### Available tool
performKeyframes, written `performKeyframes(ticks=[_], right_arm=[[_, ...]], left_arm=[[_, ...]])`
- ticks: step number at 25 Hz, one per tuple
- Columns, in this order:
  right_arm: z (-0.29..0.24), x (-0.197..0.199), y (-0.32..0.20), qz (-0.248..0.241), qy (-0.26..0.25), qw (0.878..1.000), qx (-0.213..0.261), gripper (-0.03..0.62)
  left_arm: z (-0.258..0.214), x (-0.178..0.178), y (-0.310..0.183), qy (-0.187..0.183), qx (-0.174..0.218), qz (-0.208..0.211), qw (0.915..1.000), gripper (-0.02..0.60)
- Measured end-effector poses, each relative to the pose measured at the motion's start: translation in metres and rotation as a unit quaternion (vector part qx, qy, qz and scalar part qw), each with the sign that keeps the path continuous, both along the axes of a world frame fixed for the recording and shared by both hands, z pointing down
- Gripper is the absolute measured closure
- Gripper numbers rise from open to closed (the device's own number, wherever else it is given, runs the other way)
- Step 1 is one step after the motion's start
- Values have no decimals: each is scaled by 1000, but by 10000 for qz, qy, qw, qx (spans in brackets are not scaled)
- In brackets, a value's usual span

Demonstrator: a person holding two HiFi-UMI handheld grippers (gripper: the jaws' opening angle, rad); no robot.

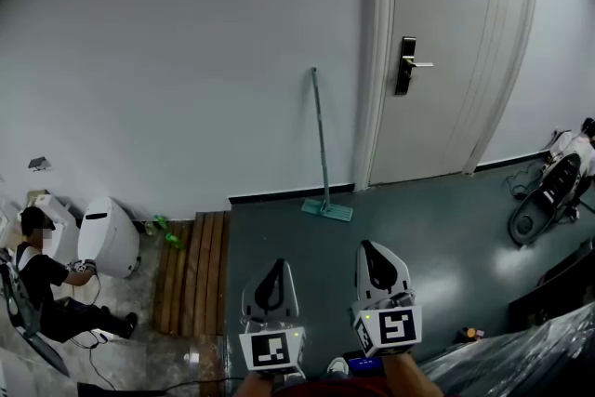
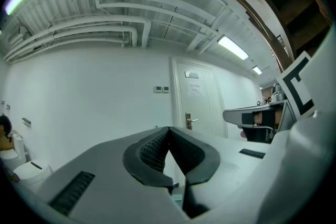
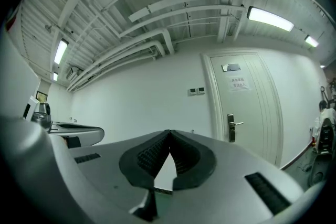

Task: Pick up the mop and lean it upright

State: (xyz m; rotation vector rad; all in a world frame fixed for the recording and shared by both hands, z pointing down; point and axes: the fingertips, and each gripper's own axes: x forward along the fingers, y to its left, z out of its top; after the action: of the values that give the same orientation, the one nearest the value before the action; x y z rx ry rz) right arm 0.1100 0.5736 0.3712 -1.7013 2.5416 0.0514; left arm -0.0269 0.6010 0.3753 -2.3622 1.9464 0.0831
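Teal-headed mop (image 1: 322,144) stands upright, its handle leaning against the white wall (image 1: 186,60) just left of the door (image 1: 446,60) frame and its flat head resting on the grey floor (image 1: 418,237). Left tool (image 1: 276,267) and right tool (image 1: 367,248) are level, side by side, well apart from the mop. Both tools are closed, tips meeting, with nothing between the jaws.

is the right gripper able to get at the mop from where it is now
Likely not yet: the mop leans on the wall, across the floor from the right gripper, whose jaws are shut. Nothing seems to block the way, so stepping closer should do.
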Motion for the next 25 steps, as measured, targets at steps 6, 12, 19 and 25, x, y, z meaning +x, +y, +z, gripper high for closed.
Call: performKeyframes(ticks=[6,12,19,25], right_arm=[[4,33,-1,-95,-35,9999,-60,577],[7,54,-8,-144,-110,9998,-85,576],[9,71,-20,-91,-117,9999,-60,576],[10,70,-38,-34,-55,10000,-23,576]], left_arm=[[1,38,-4,-68,-3,-18,10000,568],[1,61,-9,-120,-19,-50,9999,568],[5,74,-21,-138,-52,-32,9999,568],[8,75,-41,-61,-9,55,10000,568]])
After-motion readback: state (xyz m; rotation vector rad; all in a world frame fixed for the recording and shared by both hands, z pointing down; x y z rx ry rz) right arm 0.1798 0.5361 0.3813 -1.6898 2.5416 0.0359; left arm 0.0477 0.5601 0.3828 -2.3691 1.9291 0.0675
